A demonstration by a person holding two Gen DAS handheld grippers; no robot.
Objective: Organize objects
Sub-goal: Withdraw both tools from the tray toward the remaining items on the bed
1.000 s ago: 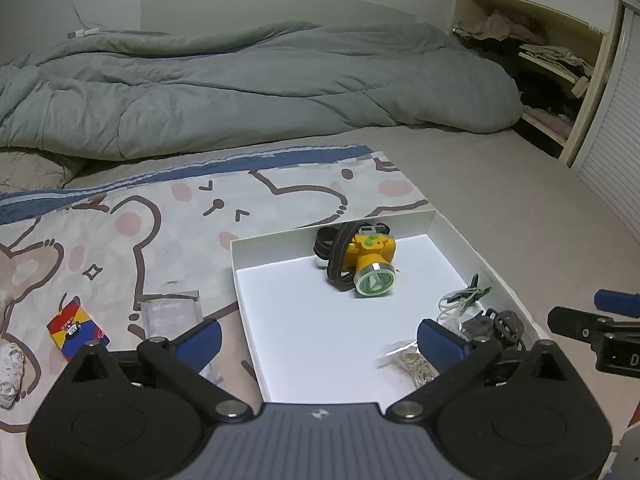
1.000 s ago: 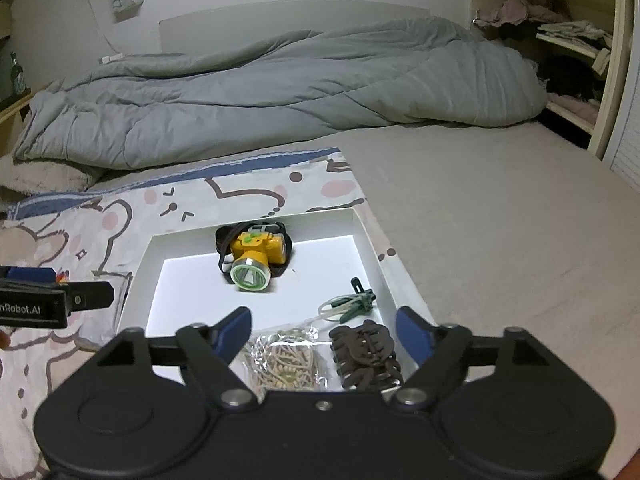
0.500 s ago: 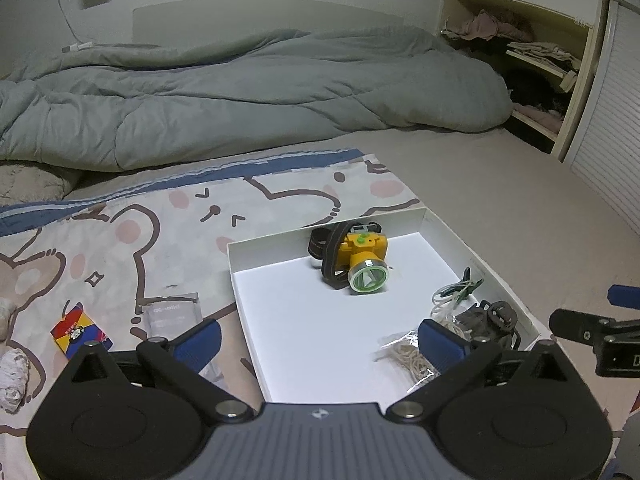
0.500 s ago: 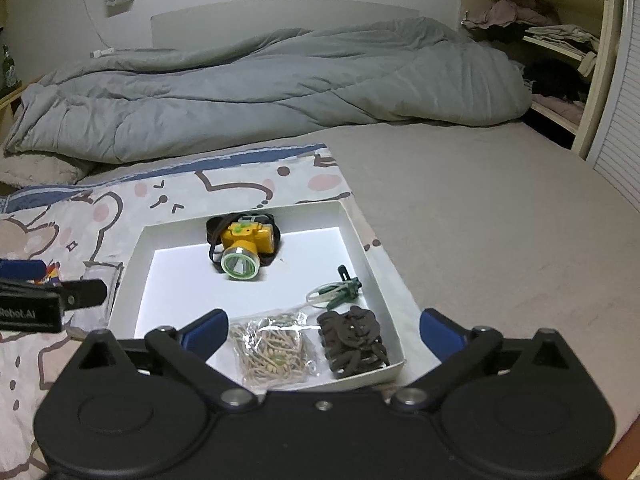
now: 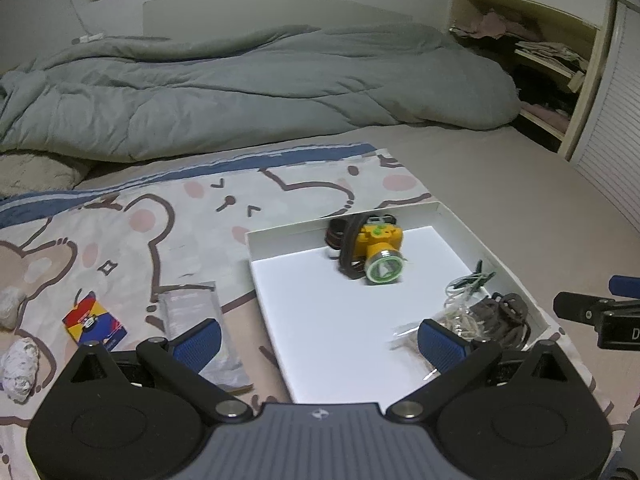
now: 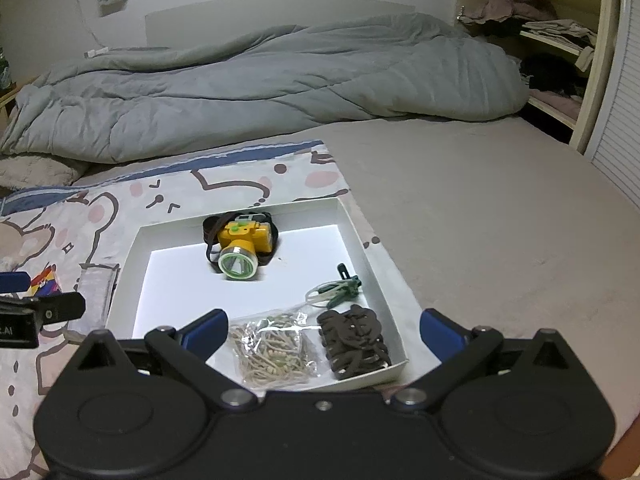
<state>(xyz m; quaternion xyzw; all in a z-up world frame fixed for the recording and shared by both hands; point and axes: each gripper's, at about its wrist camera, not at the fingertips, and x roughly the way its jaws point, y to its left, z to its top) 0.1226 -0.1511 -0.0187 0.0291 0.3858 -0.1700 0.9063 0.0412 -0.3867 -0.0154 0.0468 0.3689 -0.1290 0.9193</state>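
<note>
A shallow white box lies on a cartoon-print sheet. Inside it are a yellow headlamp, a green clip with a clear band, a clear bag of tan rubber bands and a dark brown bundle. My right gripper hangs open and wide above the box's near end, nothing between its fingers. Open too, my left gripper hovers over the box's left edge. On the sheet to the left lie a grey foil packet, a small red-yellow-blue card and two white wads.
A rumpled grey duvet fills the back of the bed. An open shelf unit with folded clothes stands at the far right, beside a slatted door. Bare tan mattress stretches to the right of the box.
My right gripper's jaws spread wider and it drew back from the box, so the bag and brown bundle show fully. The left view shifted slightly.
</note>
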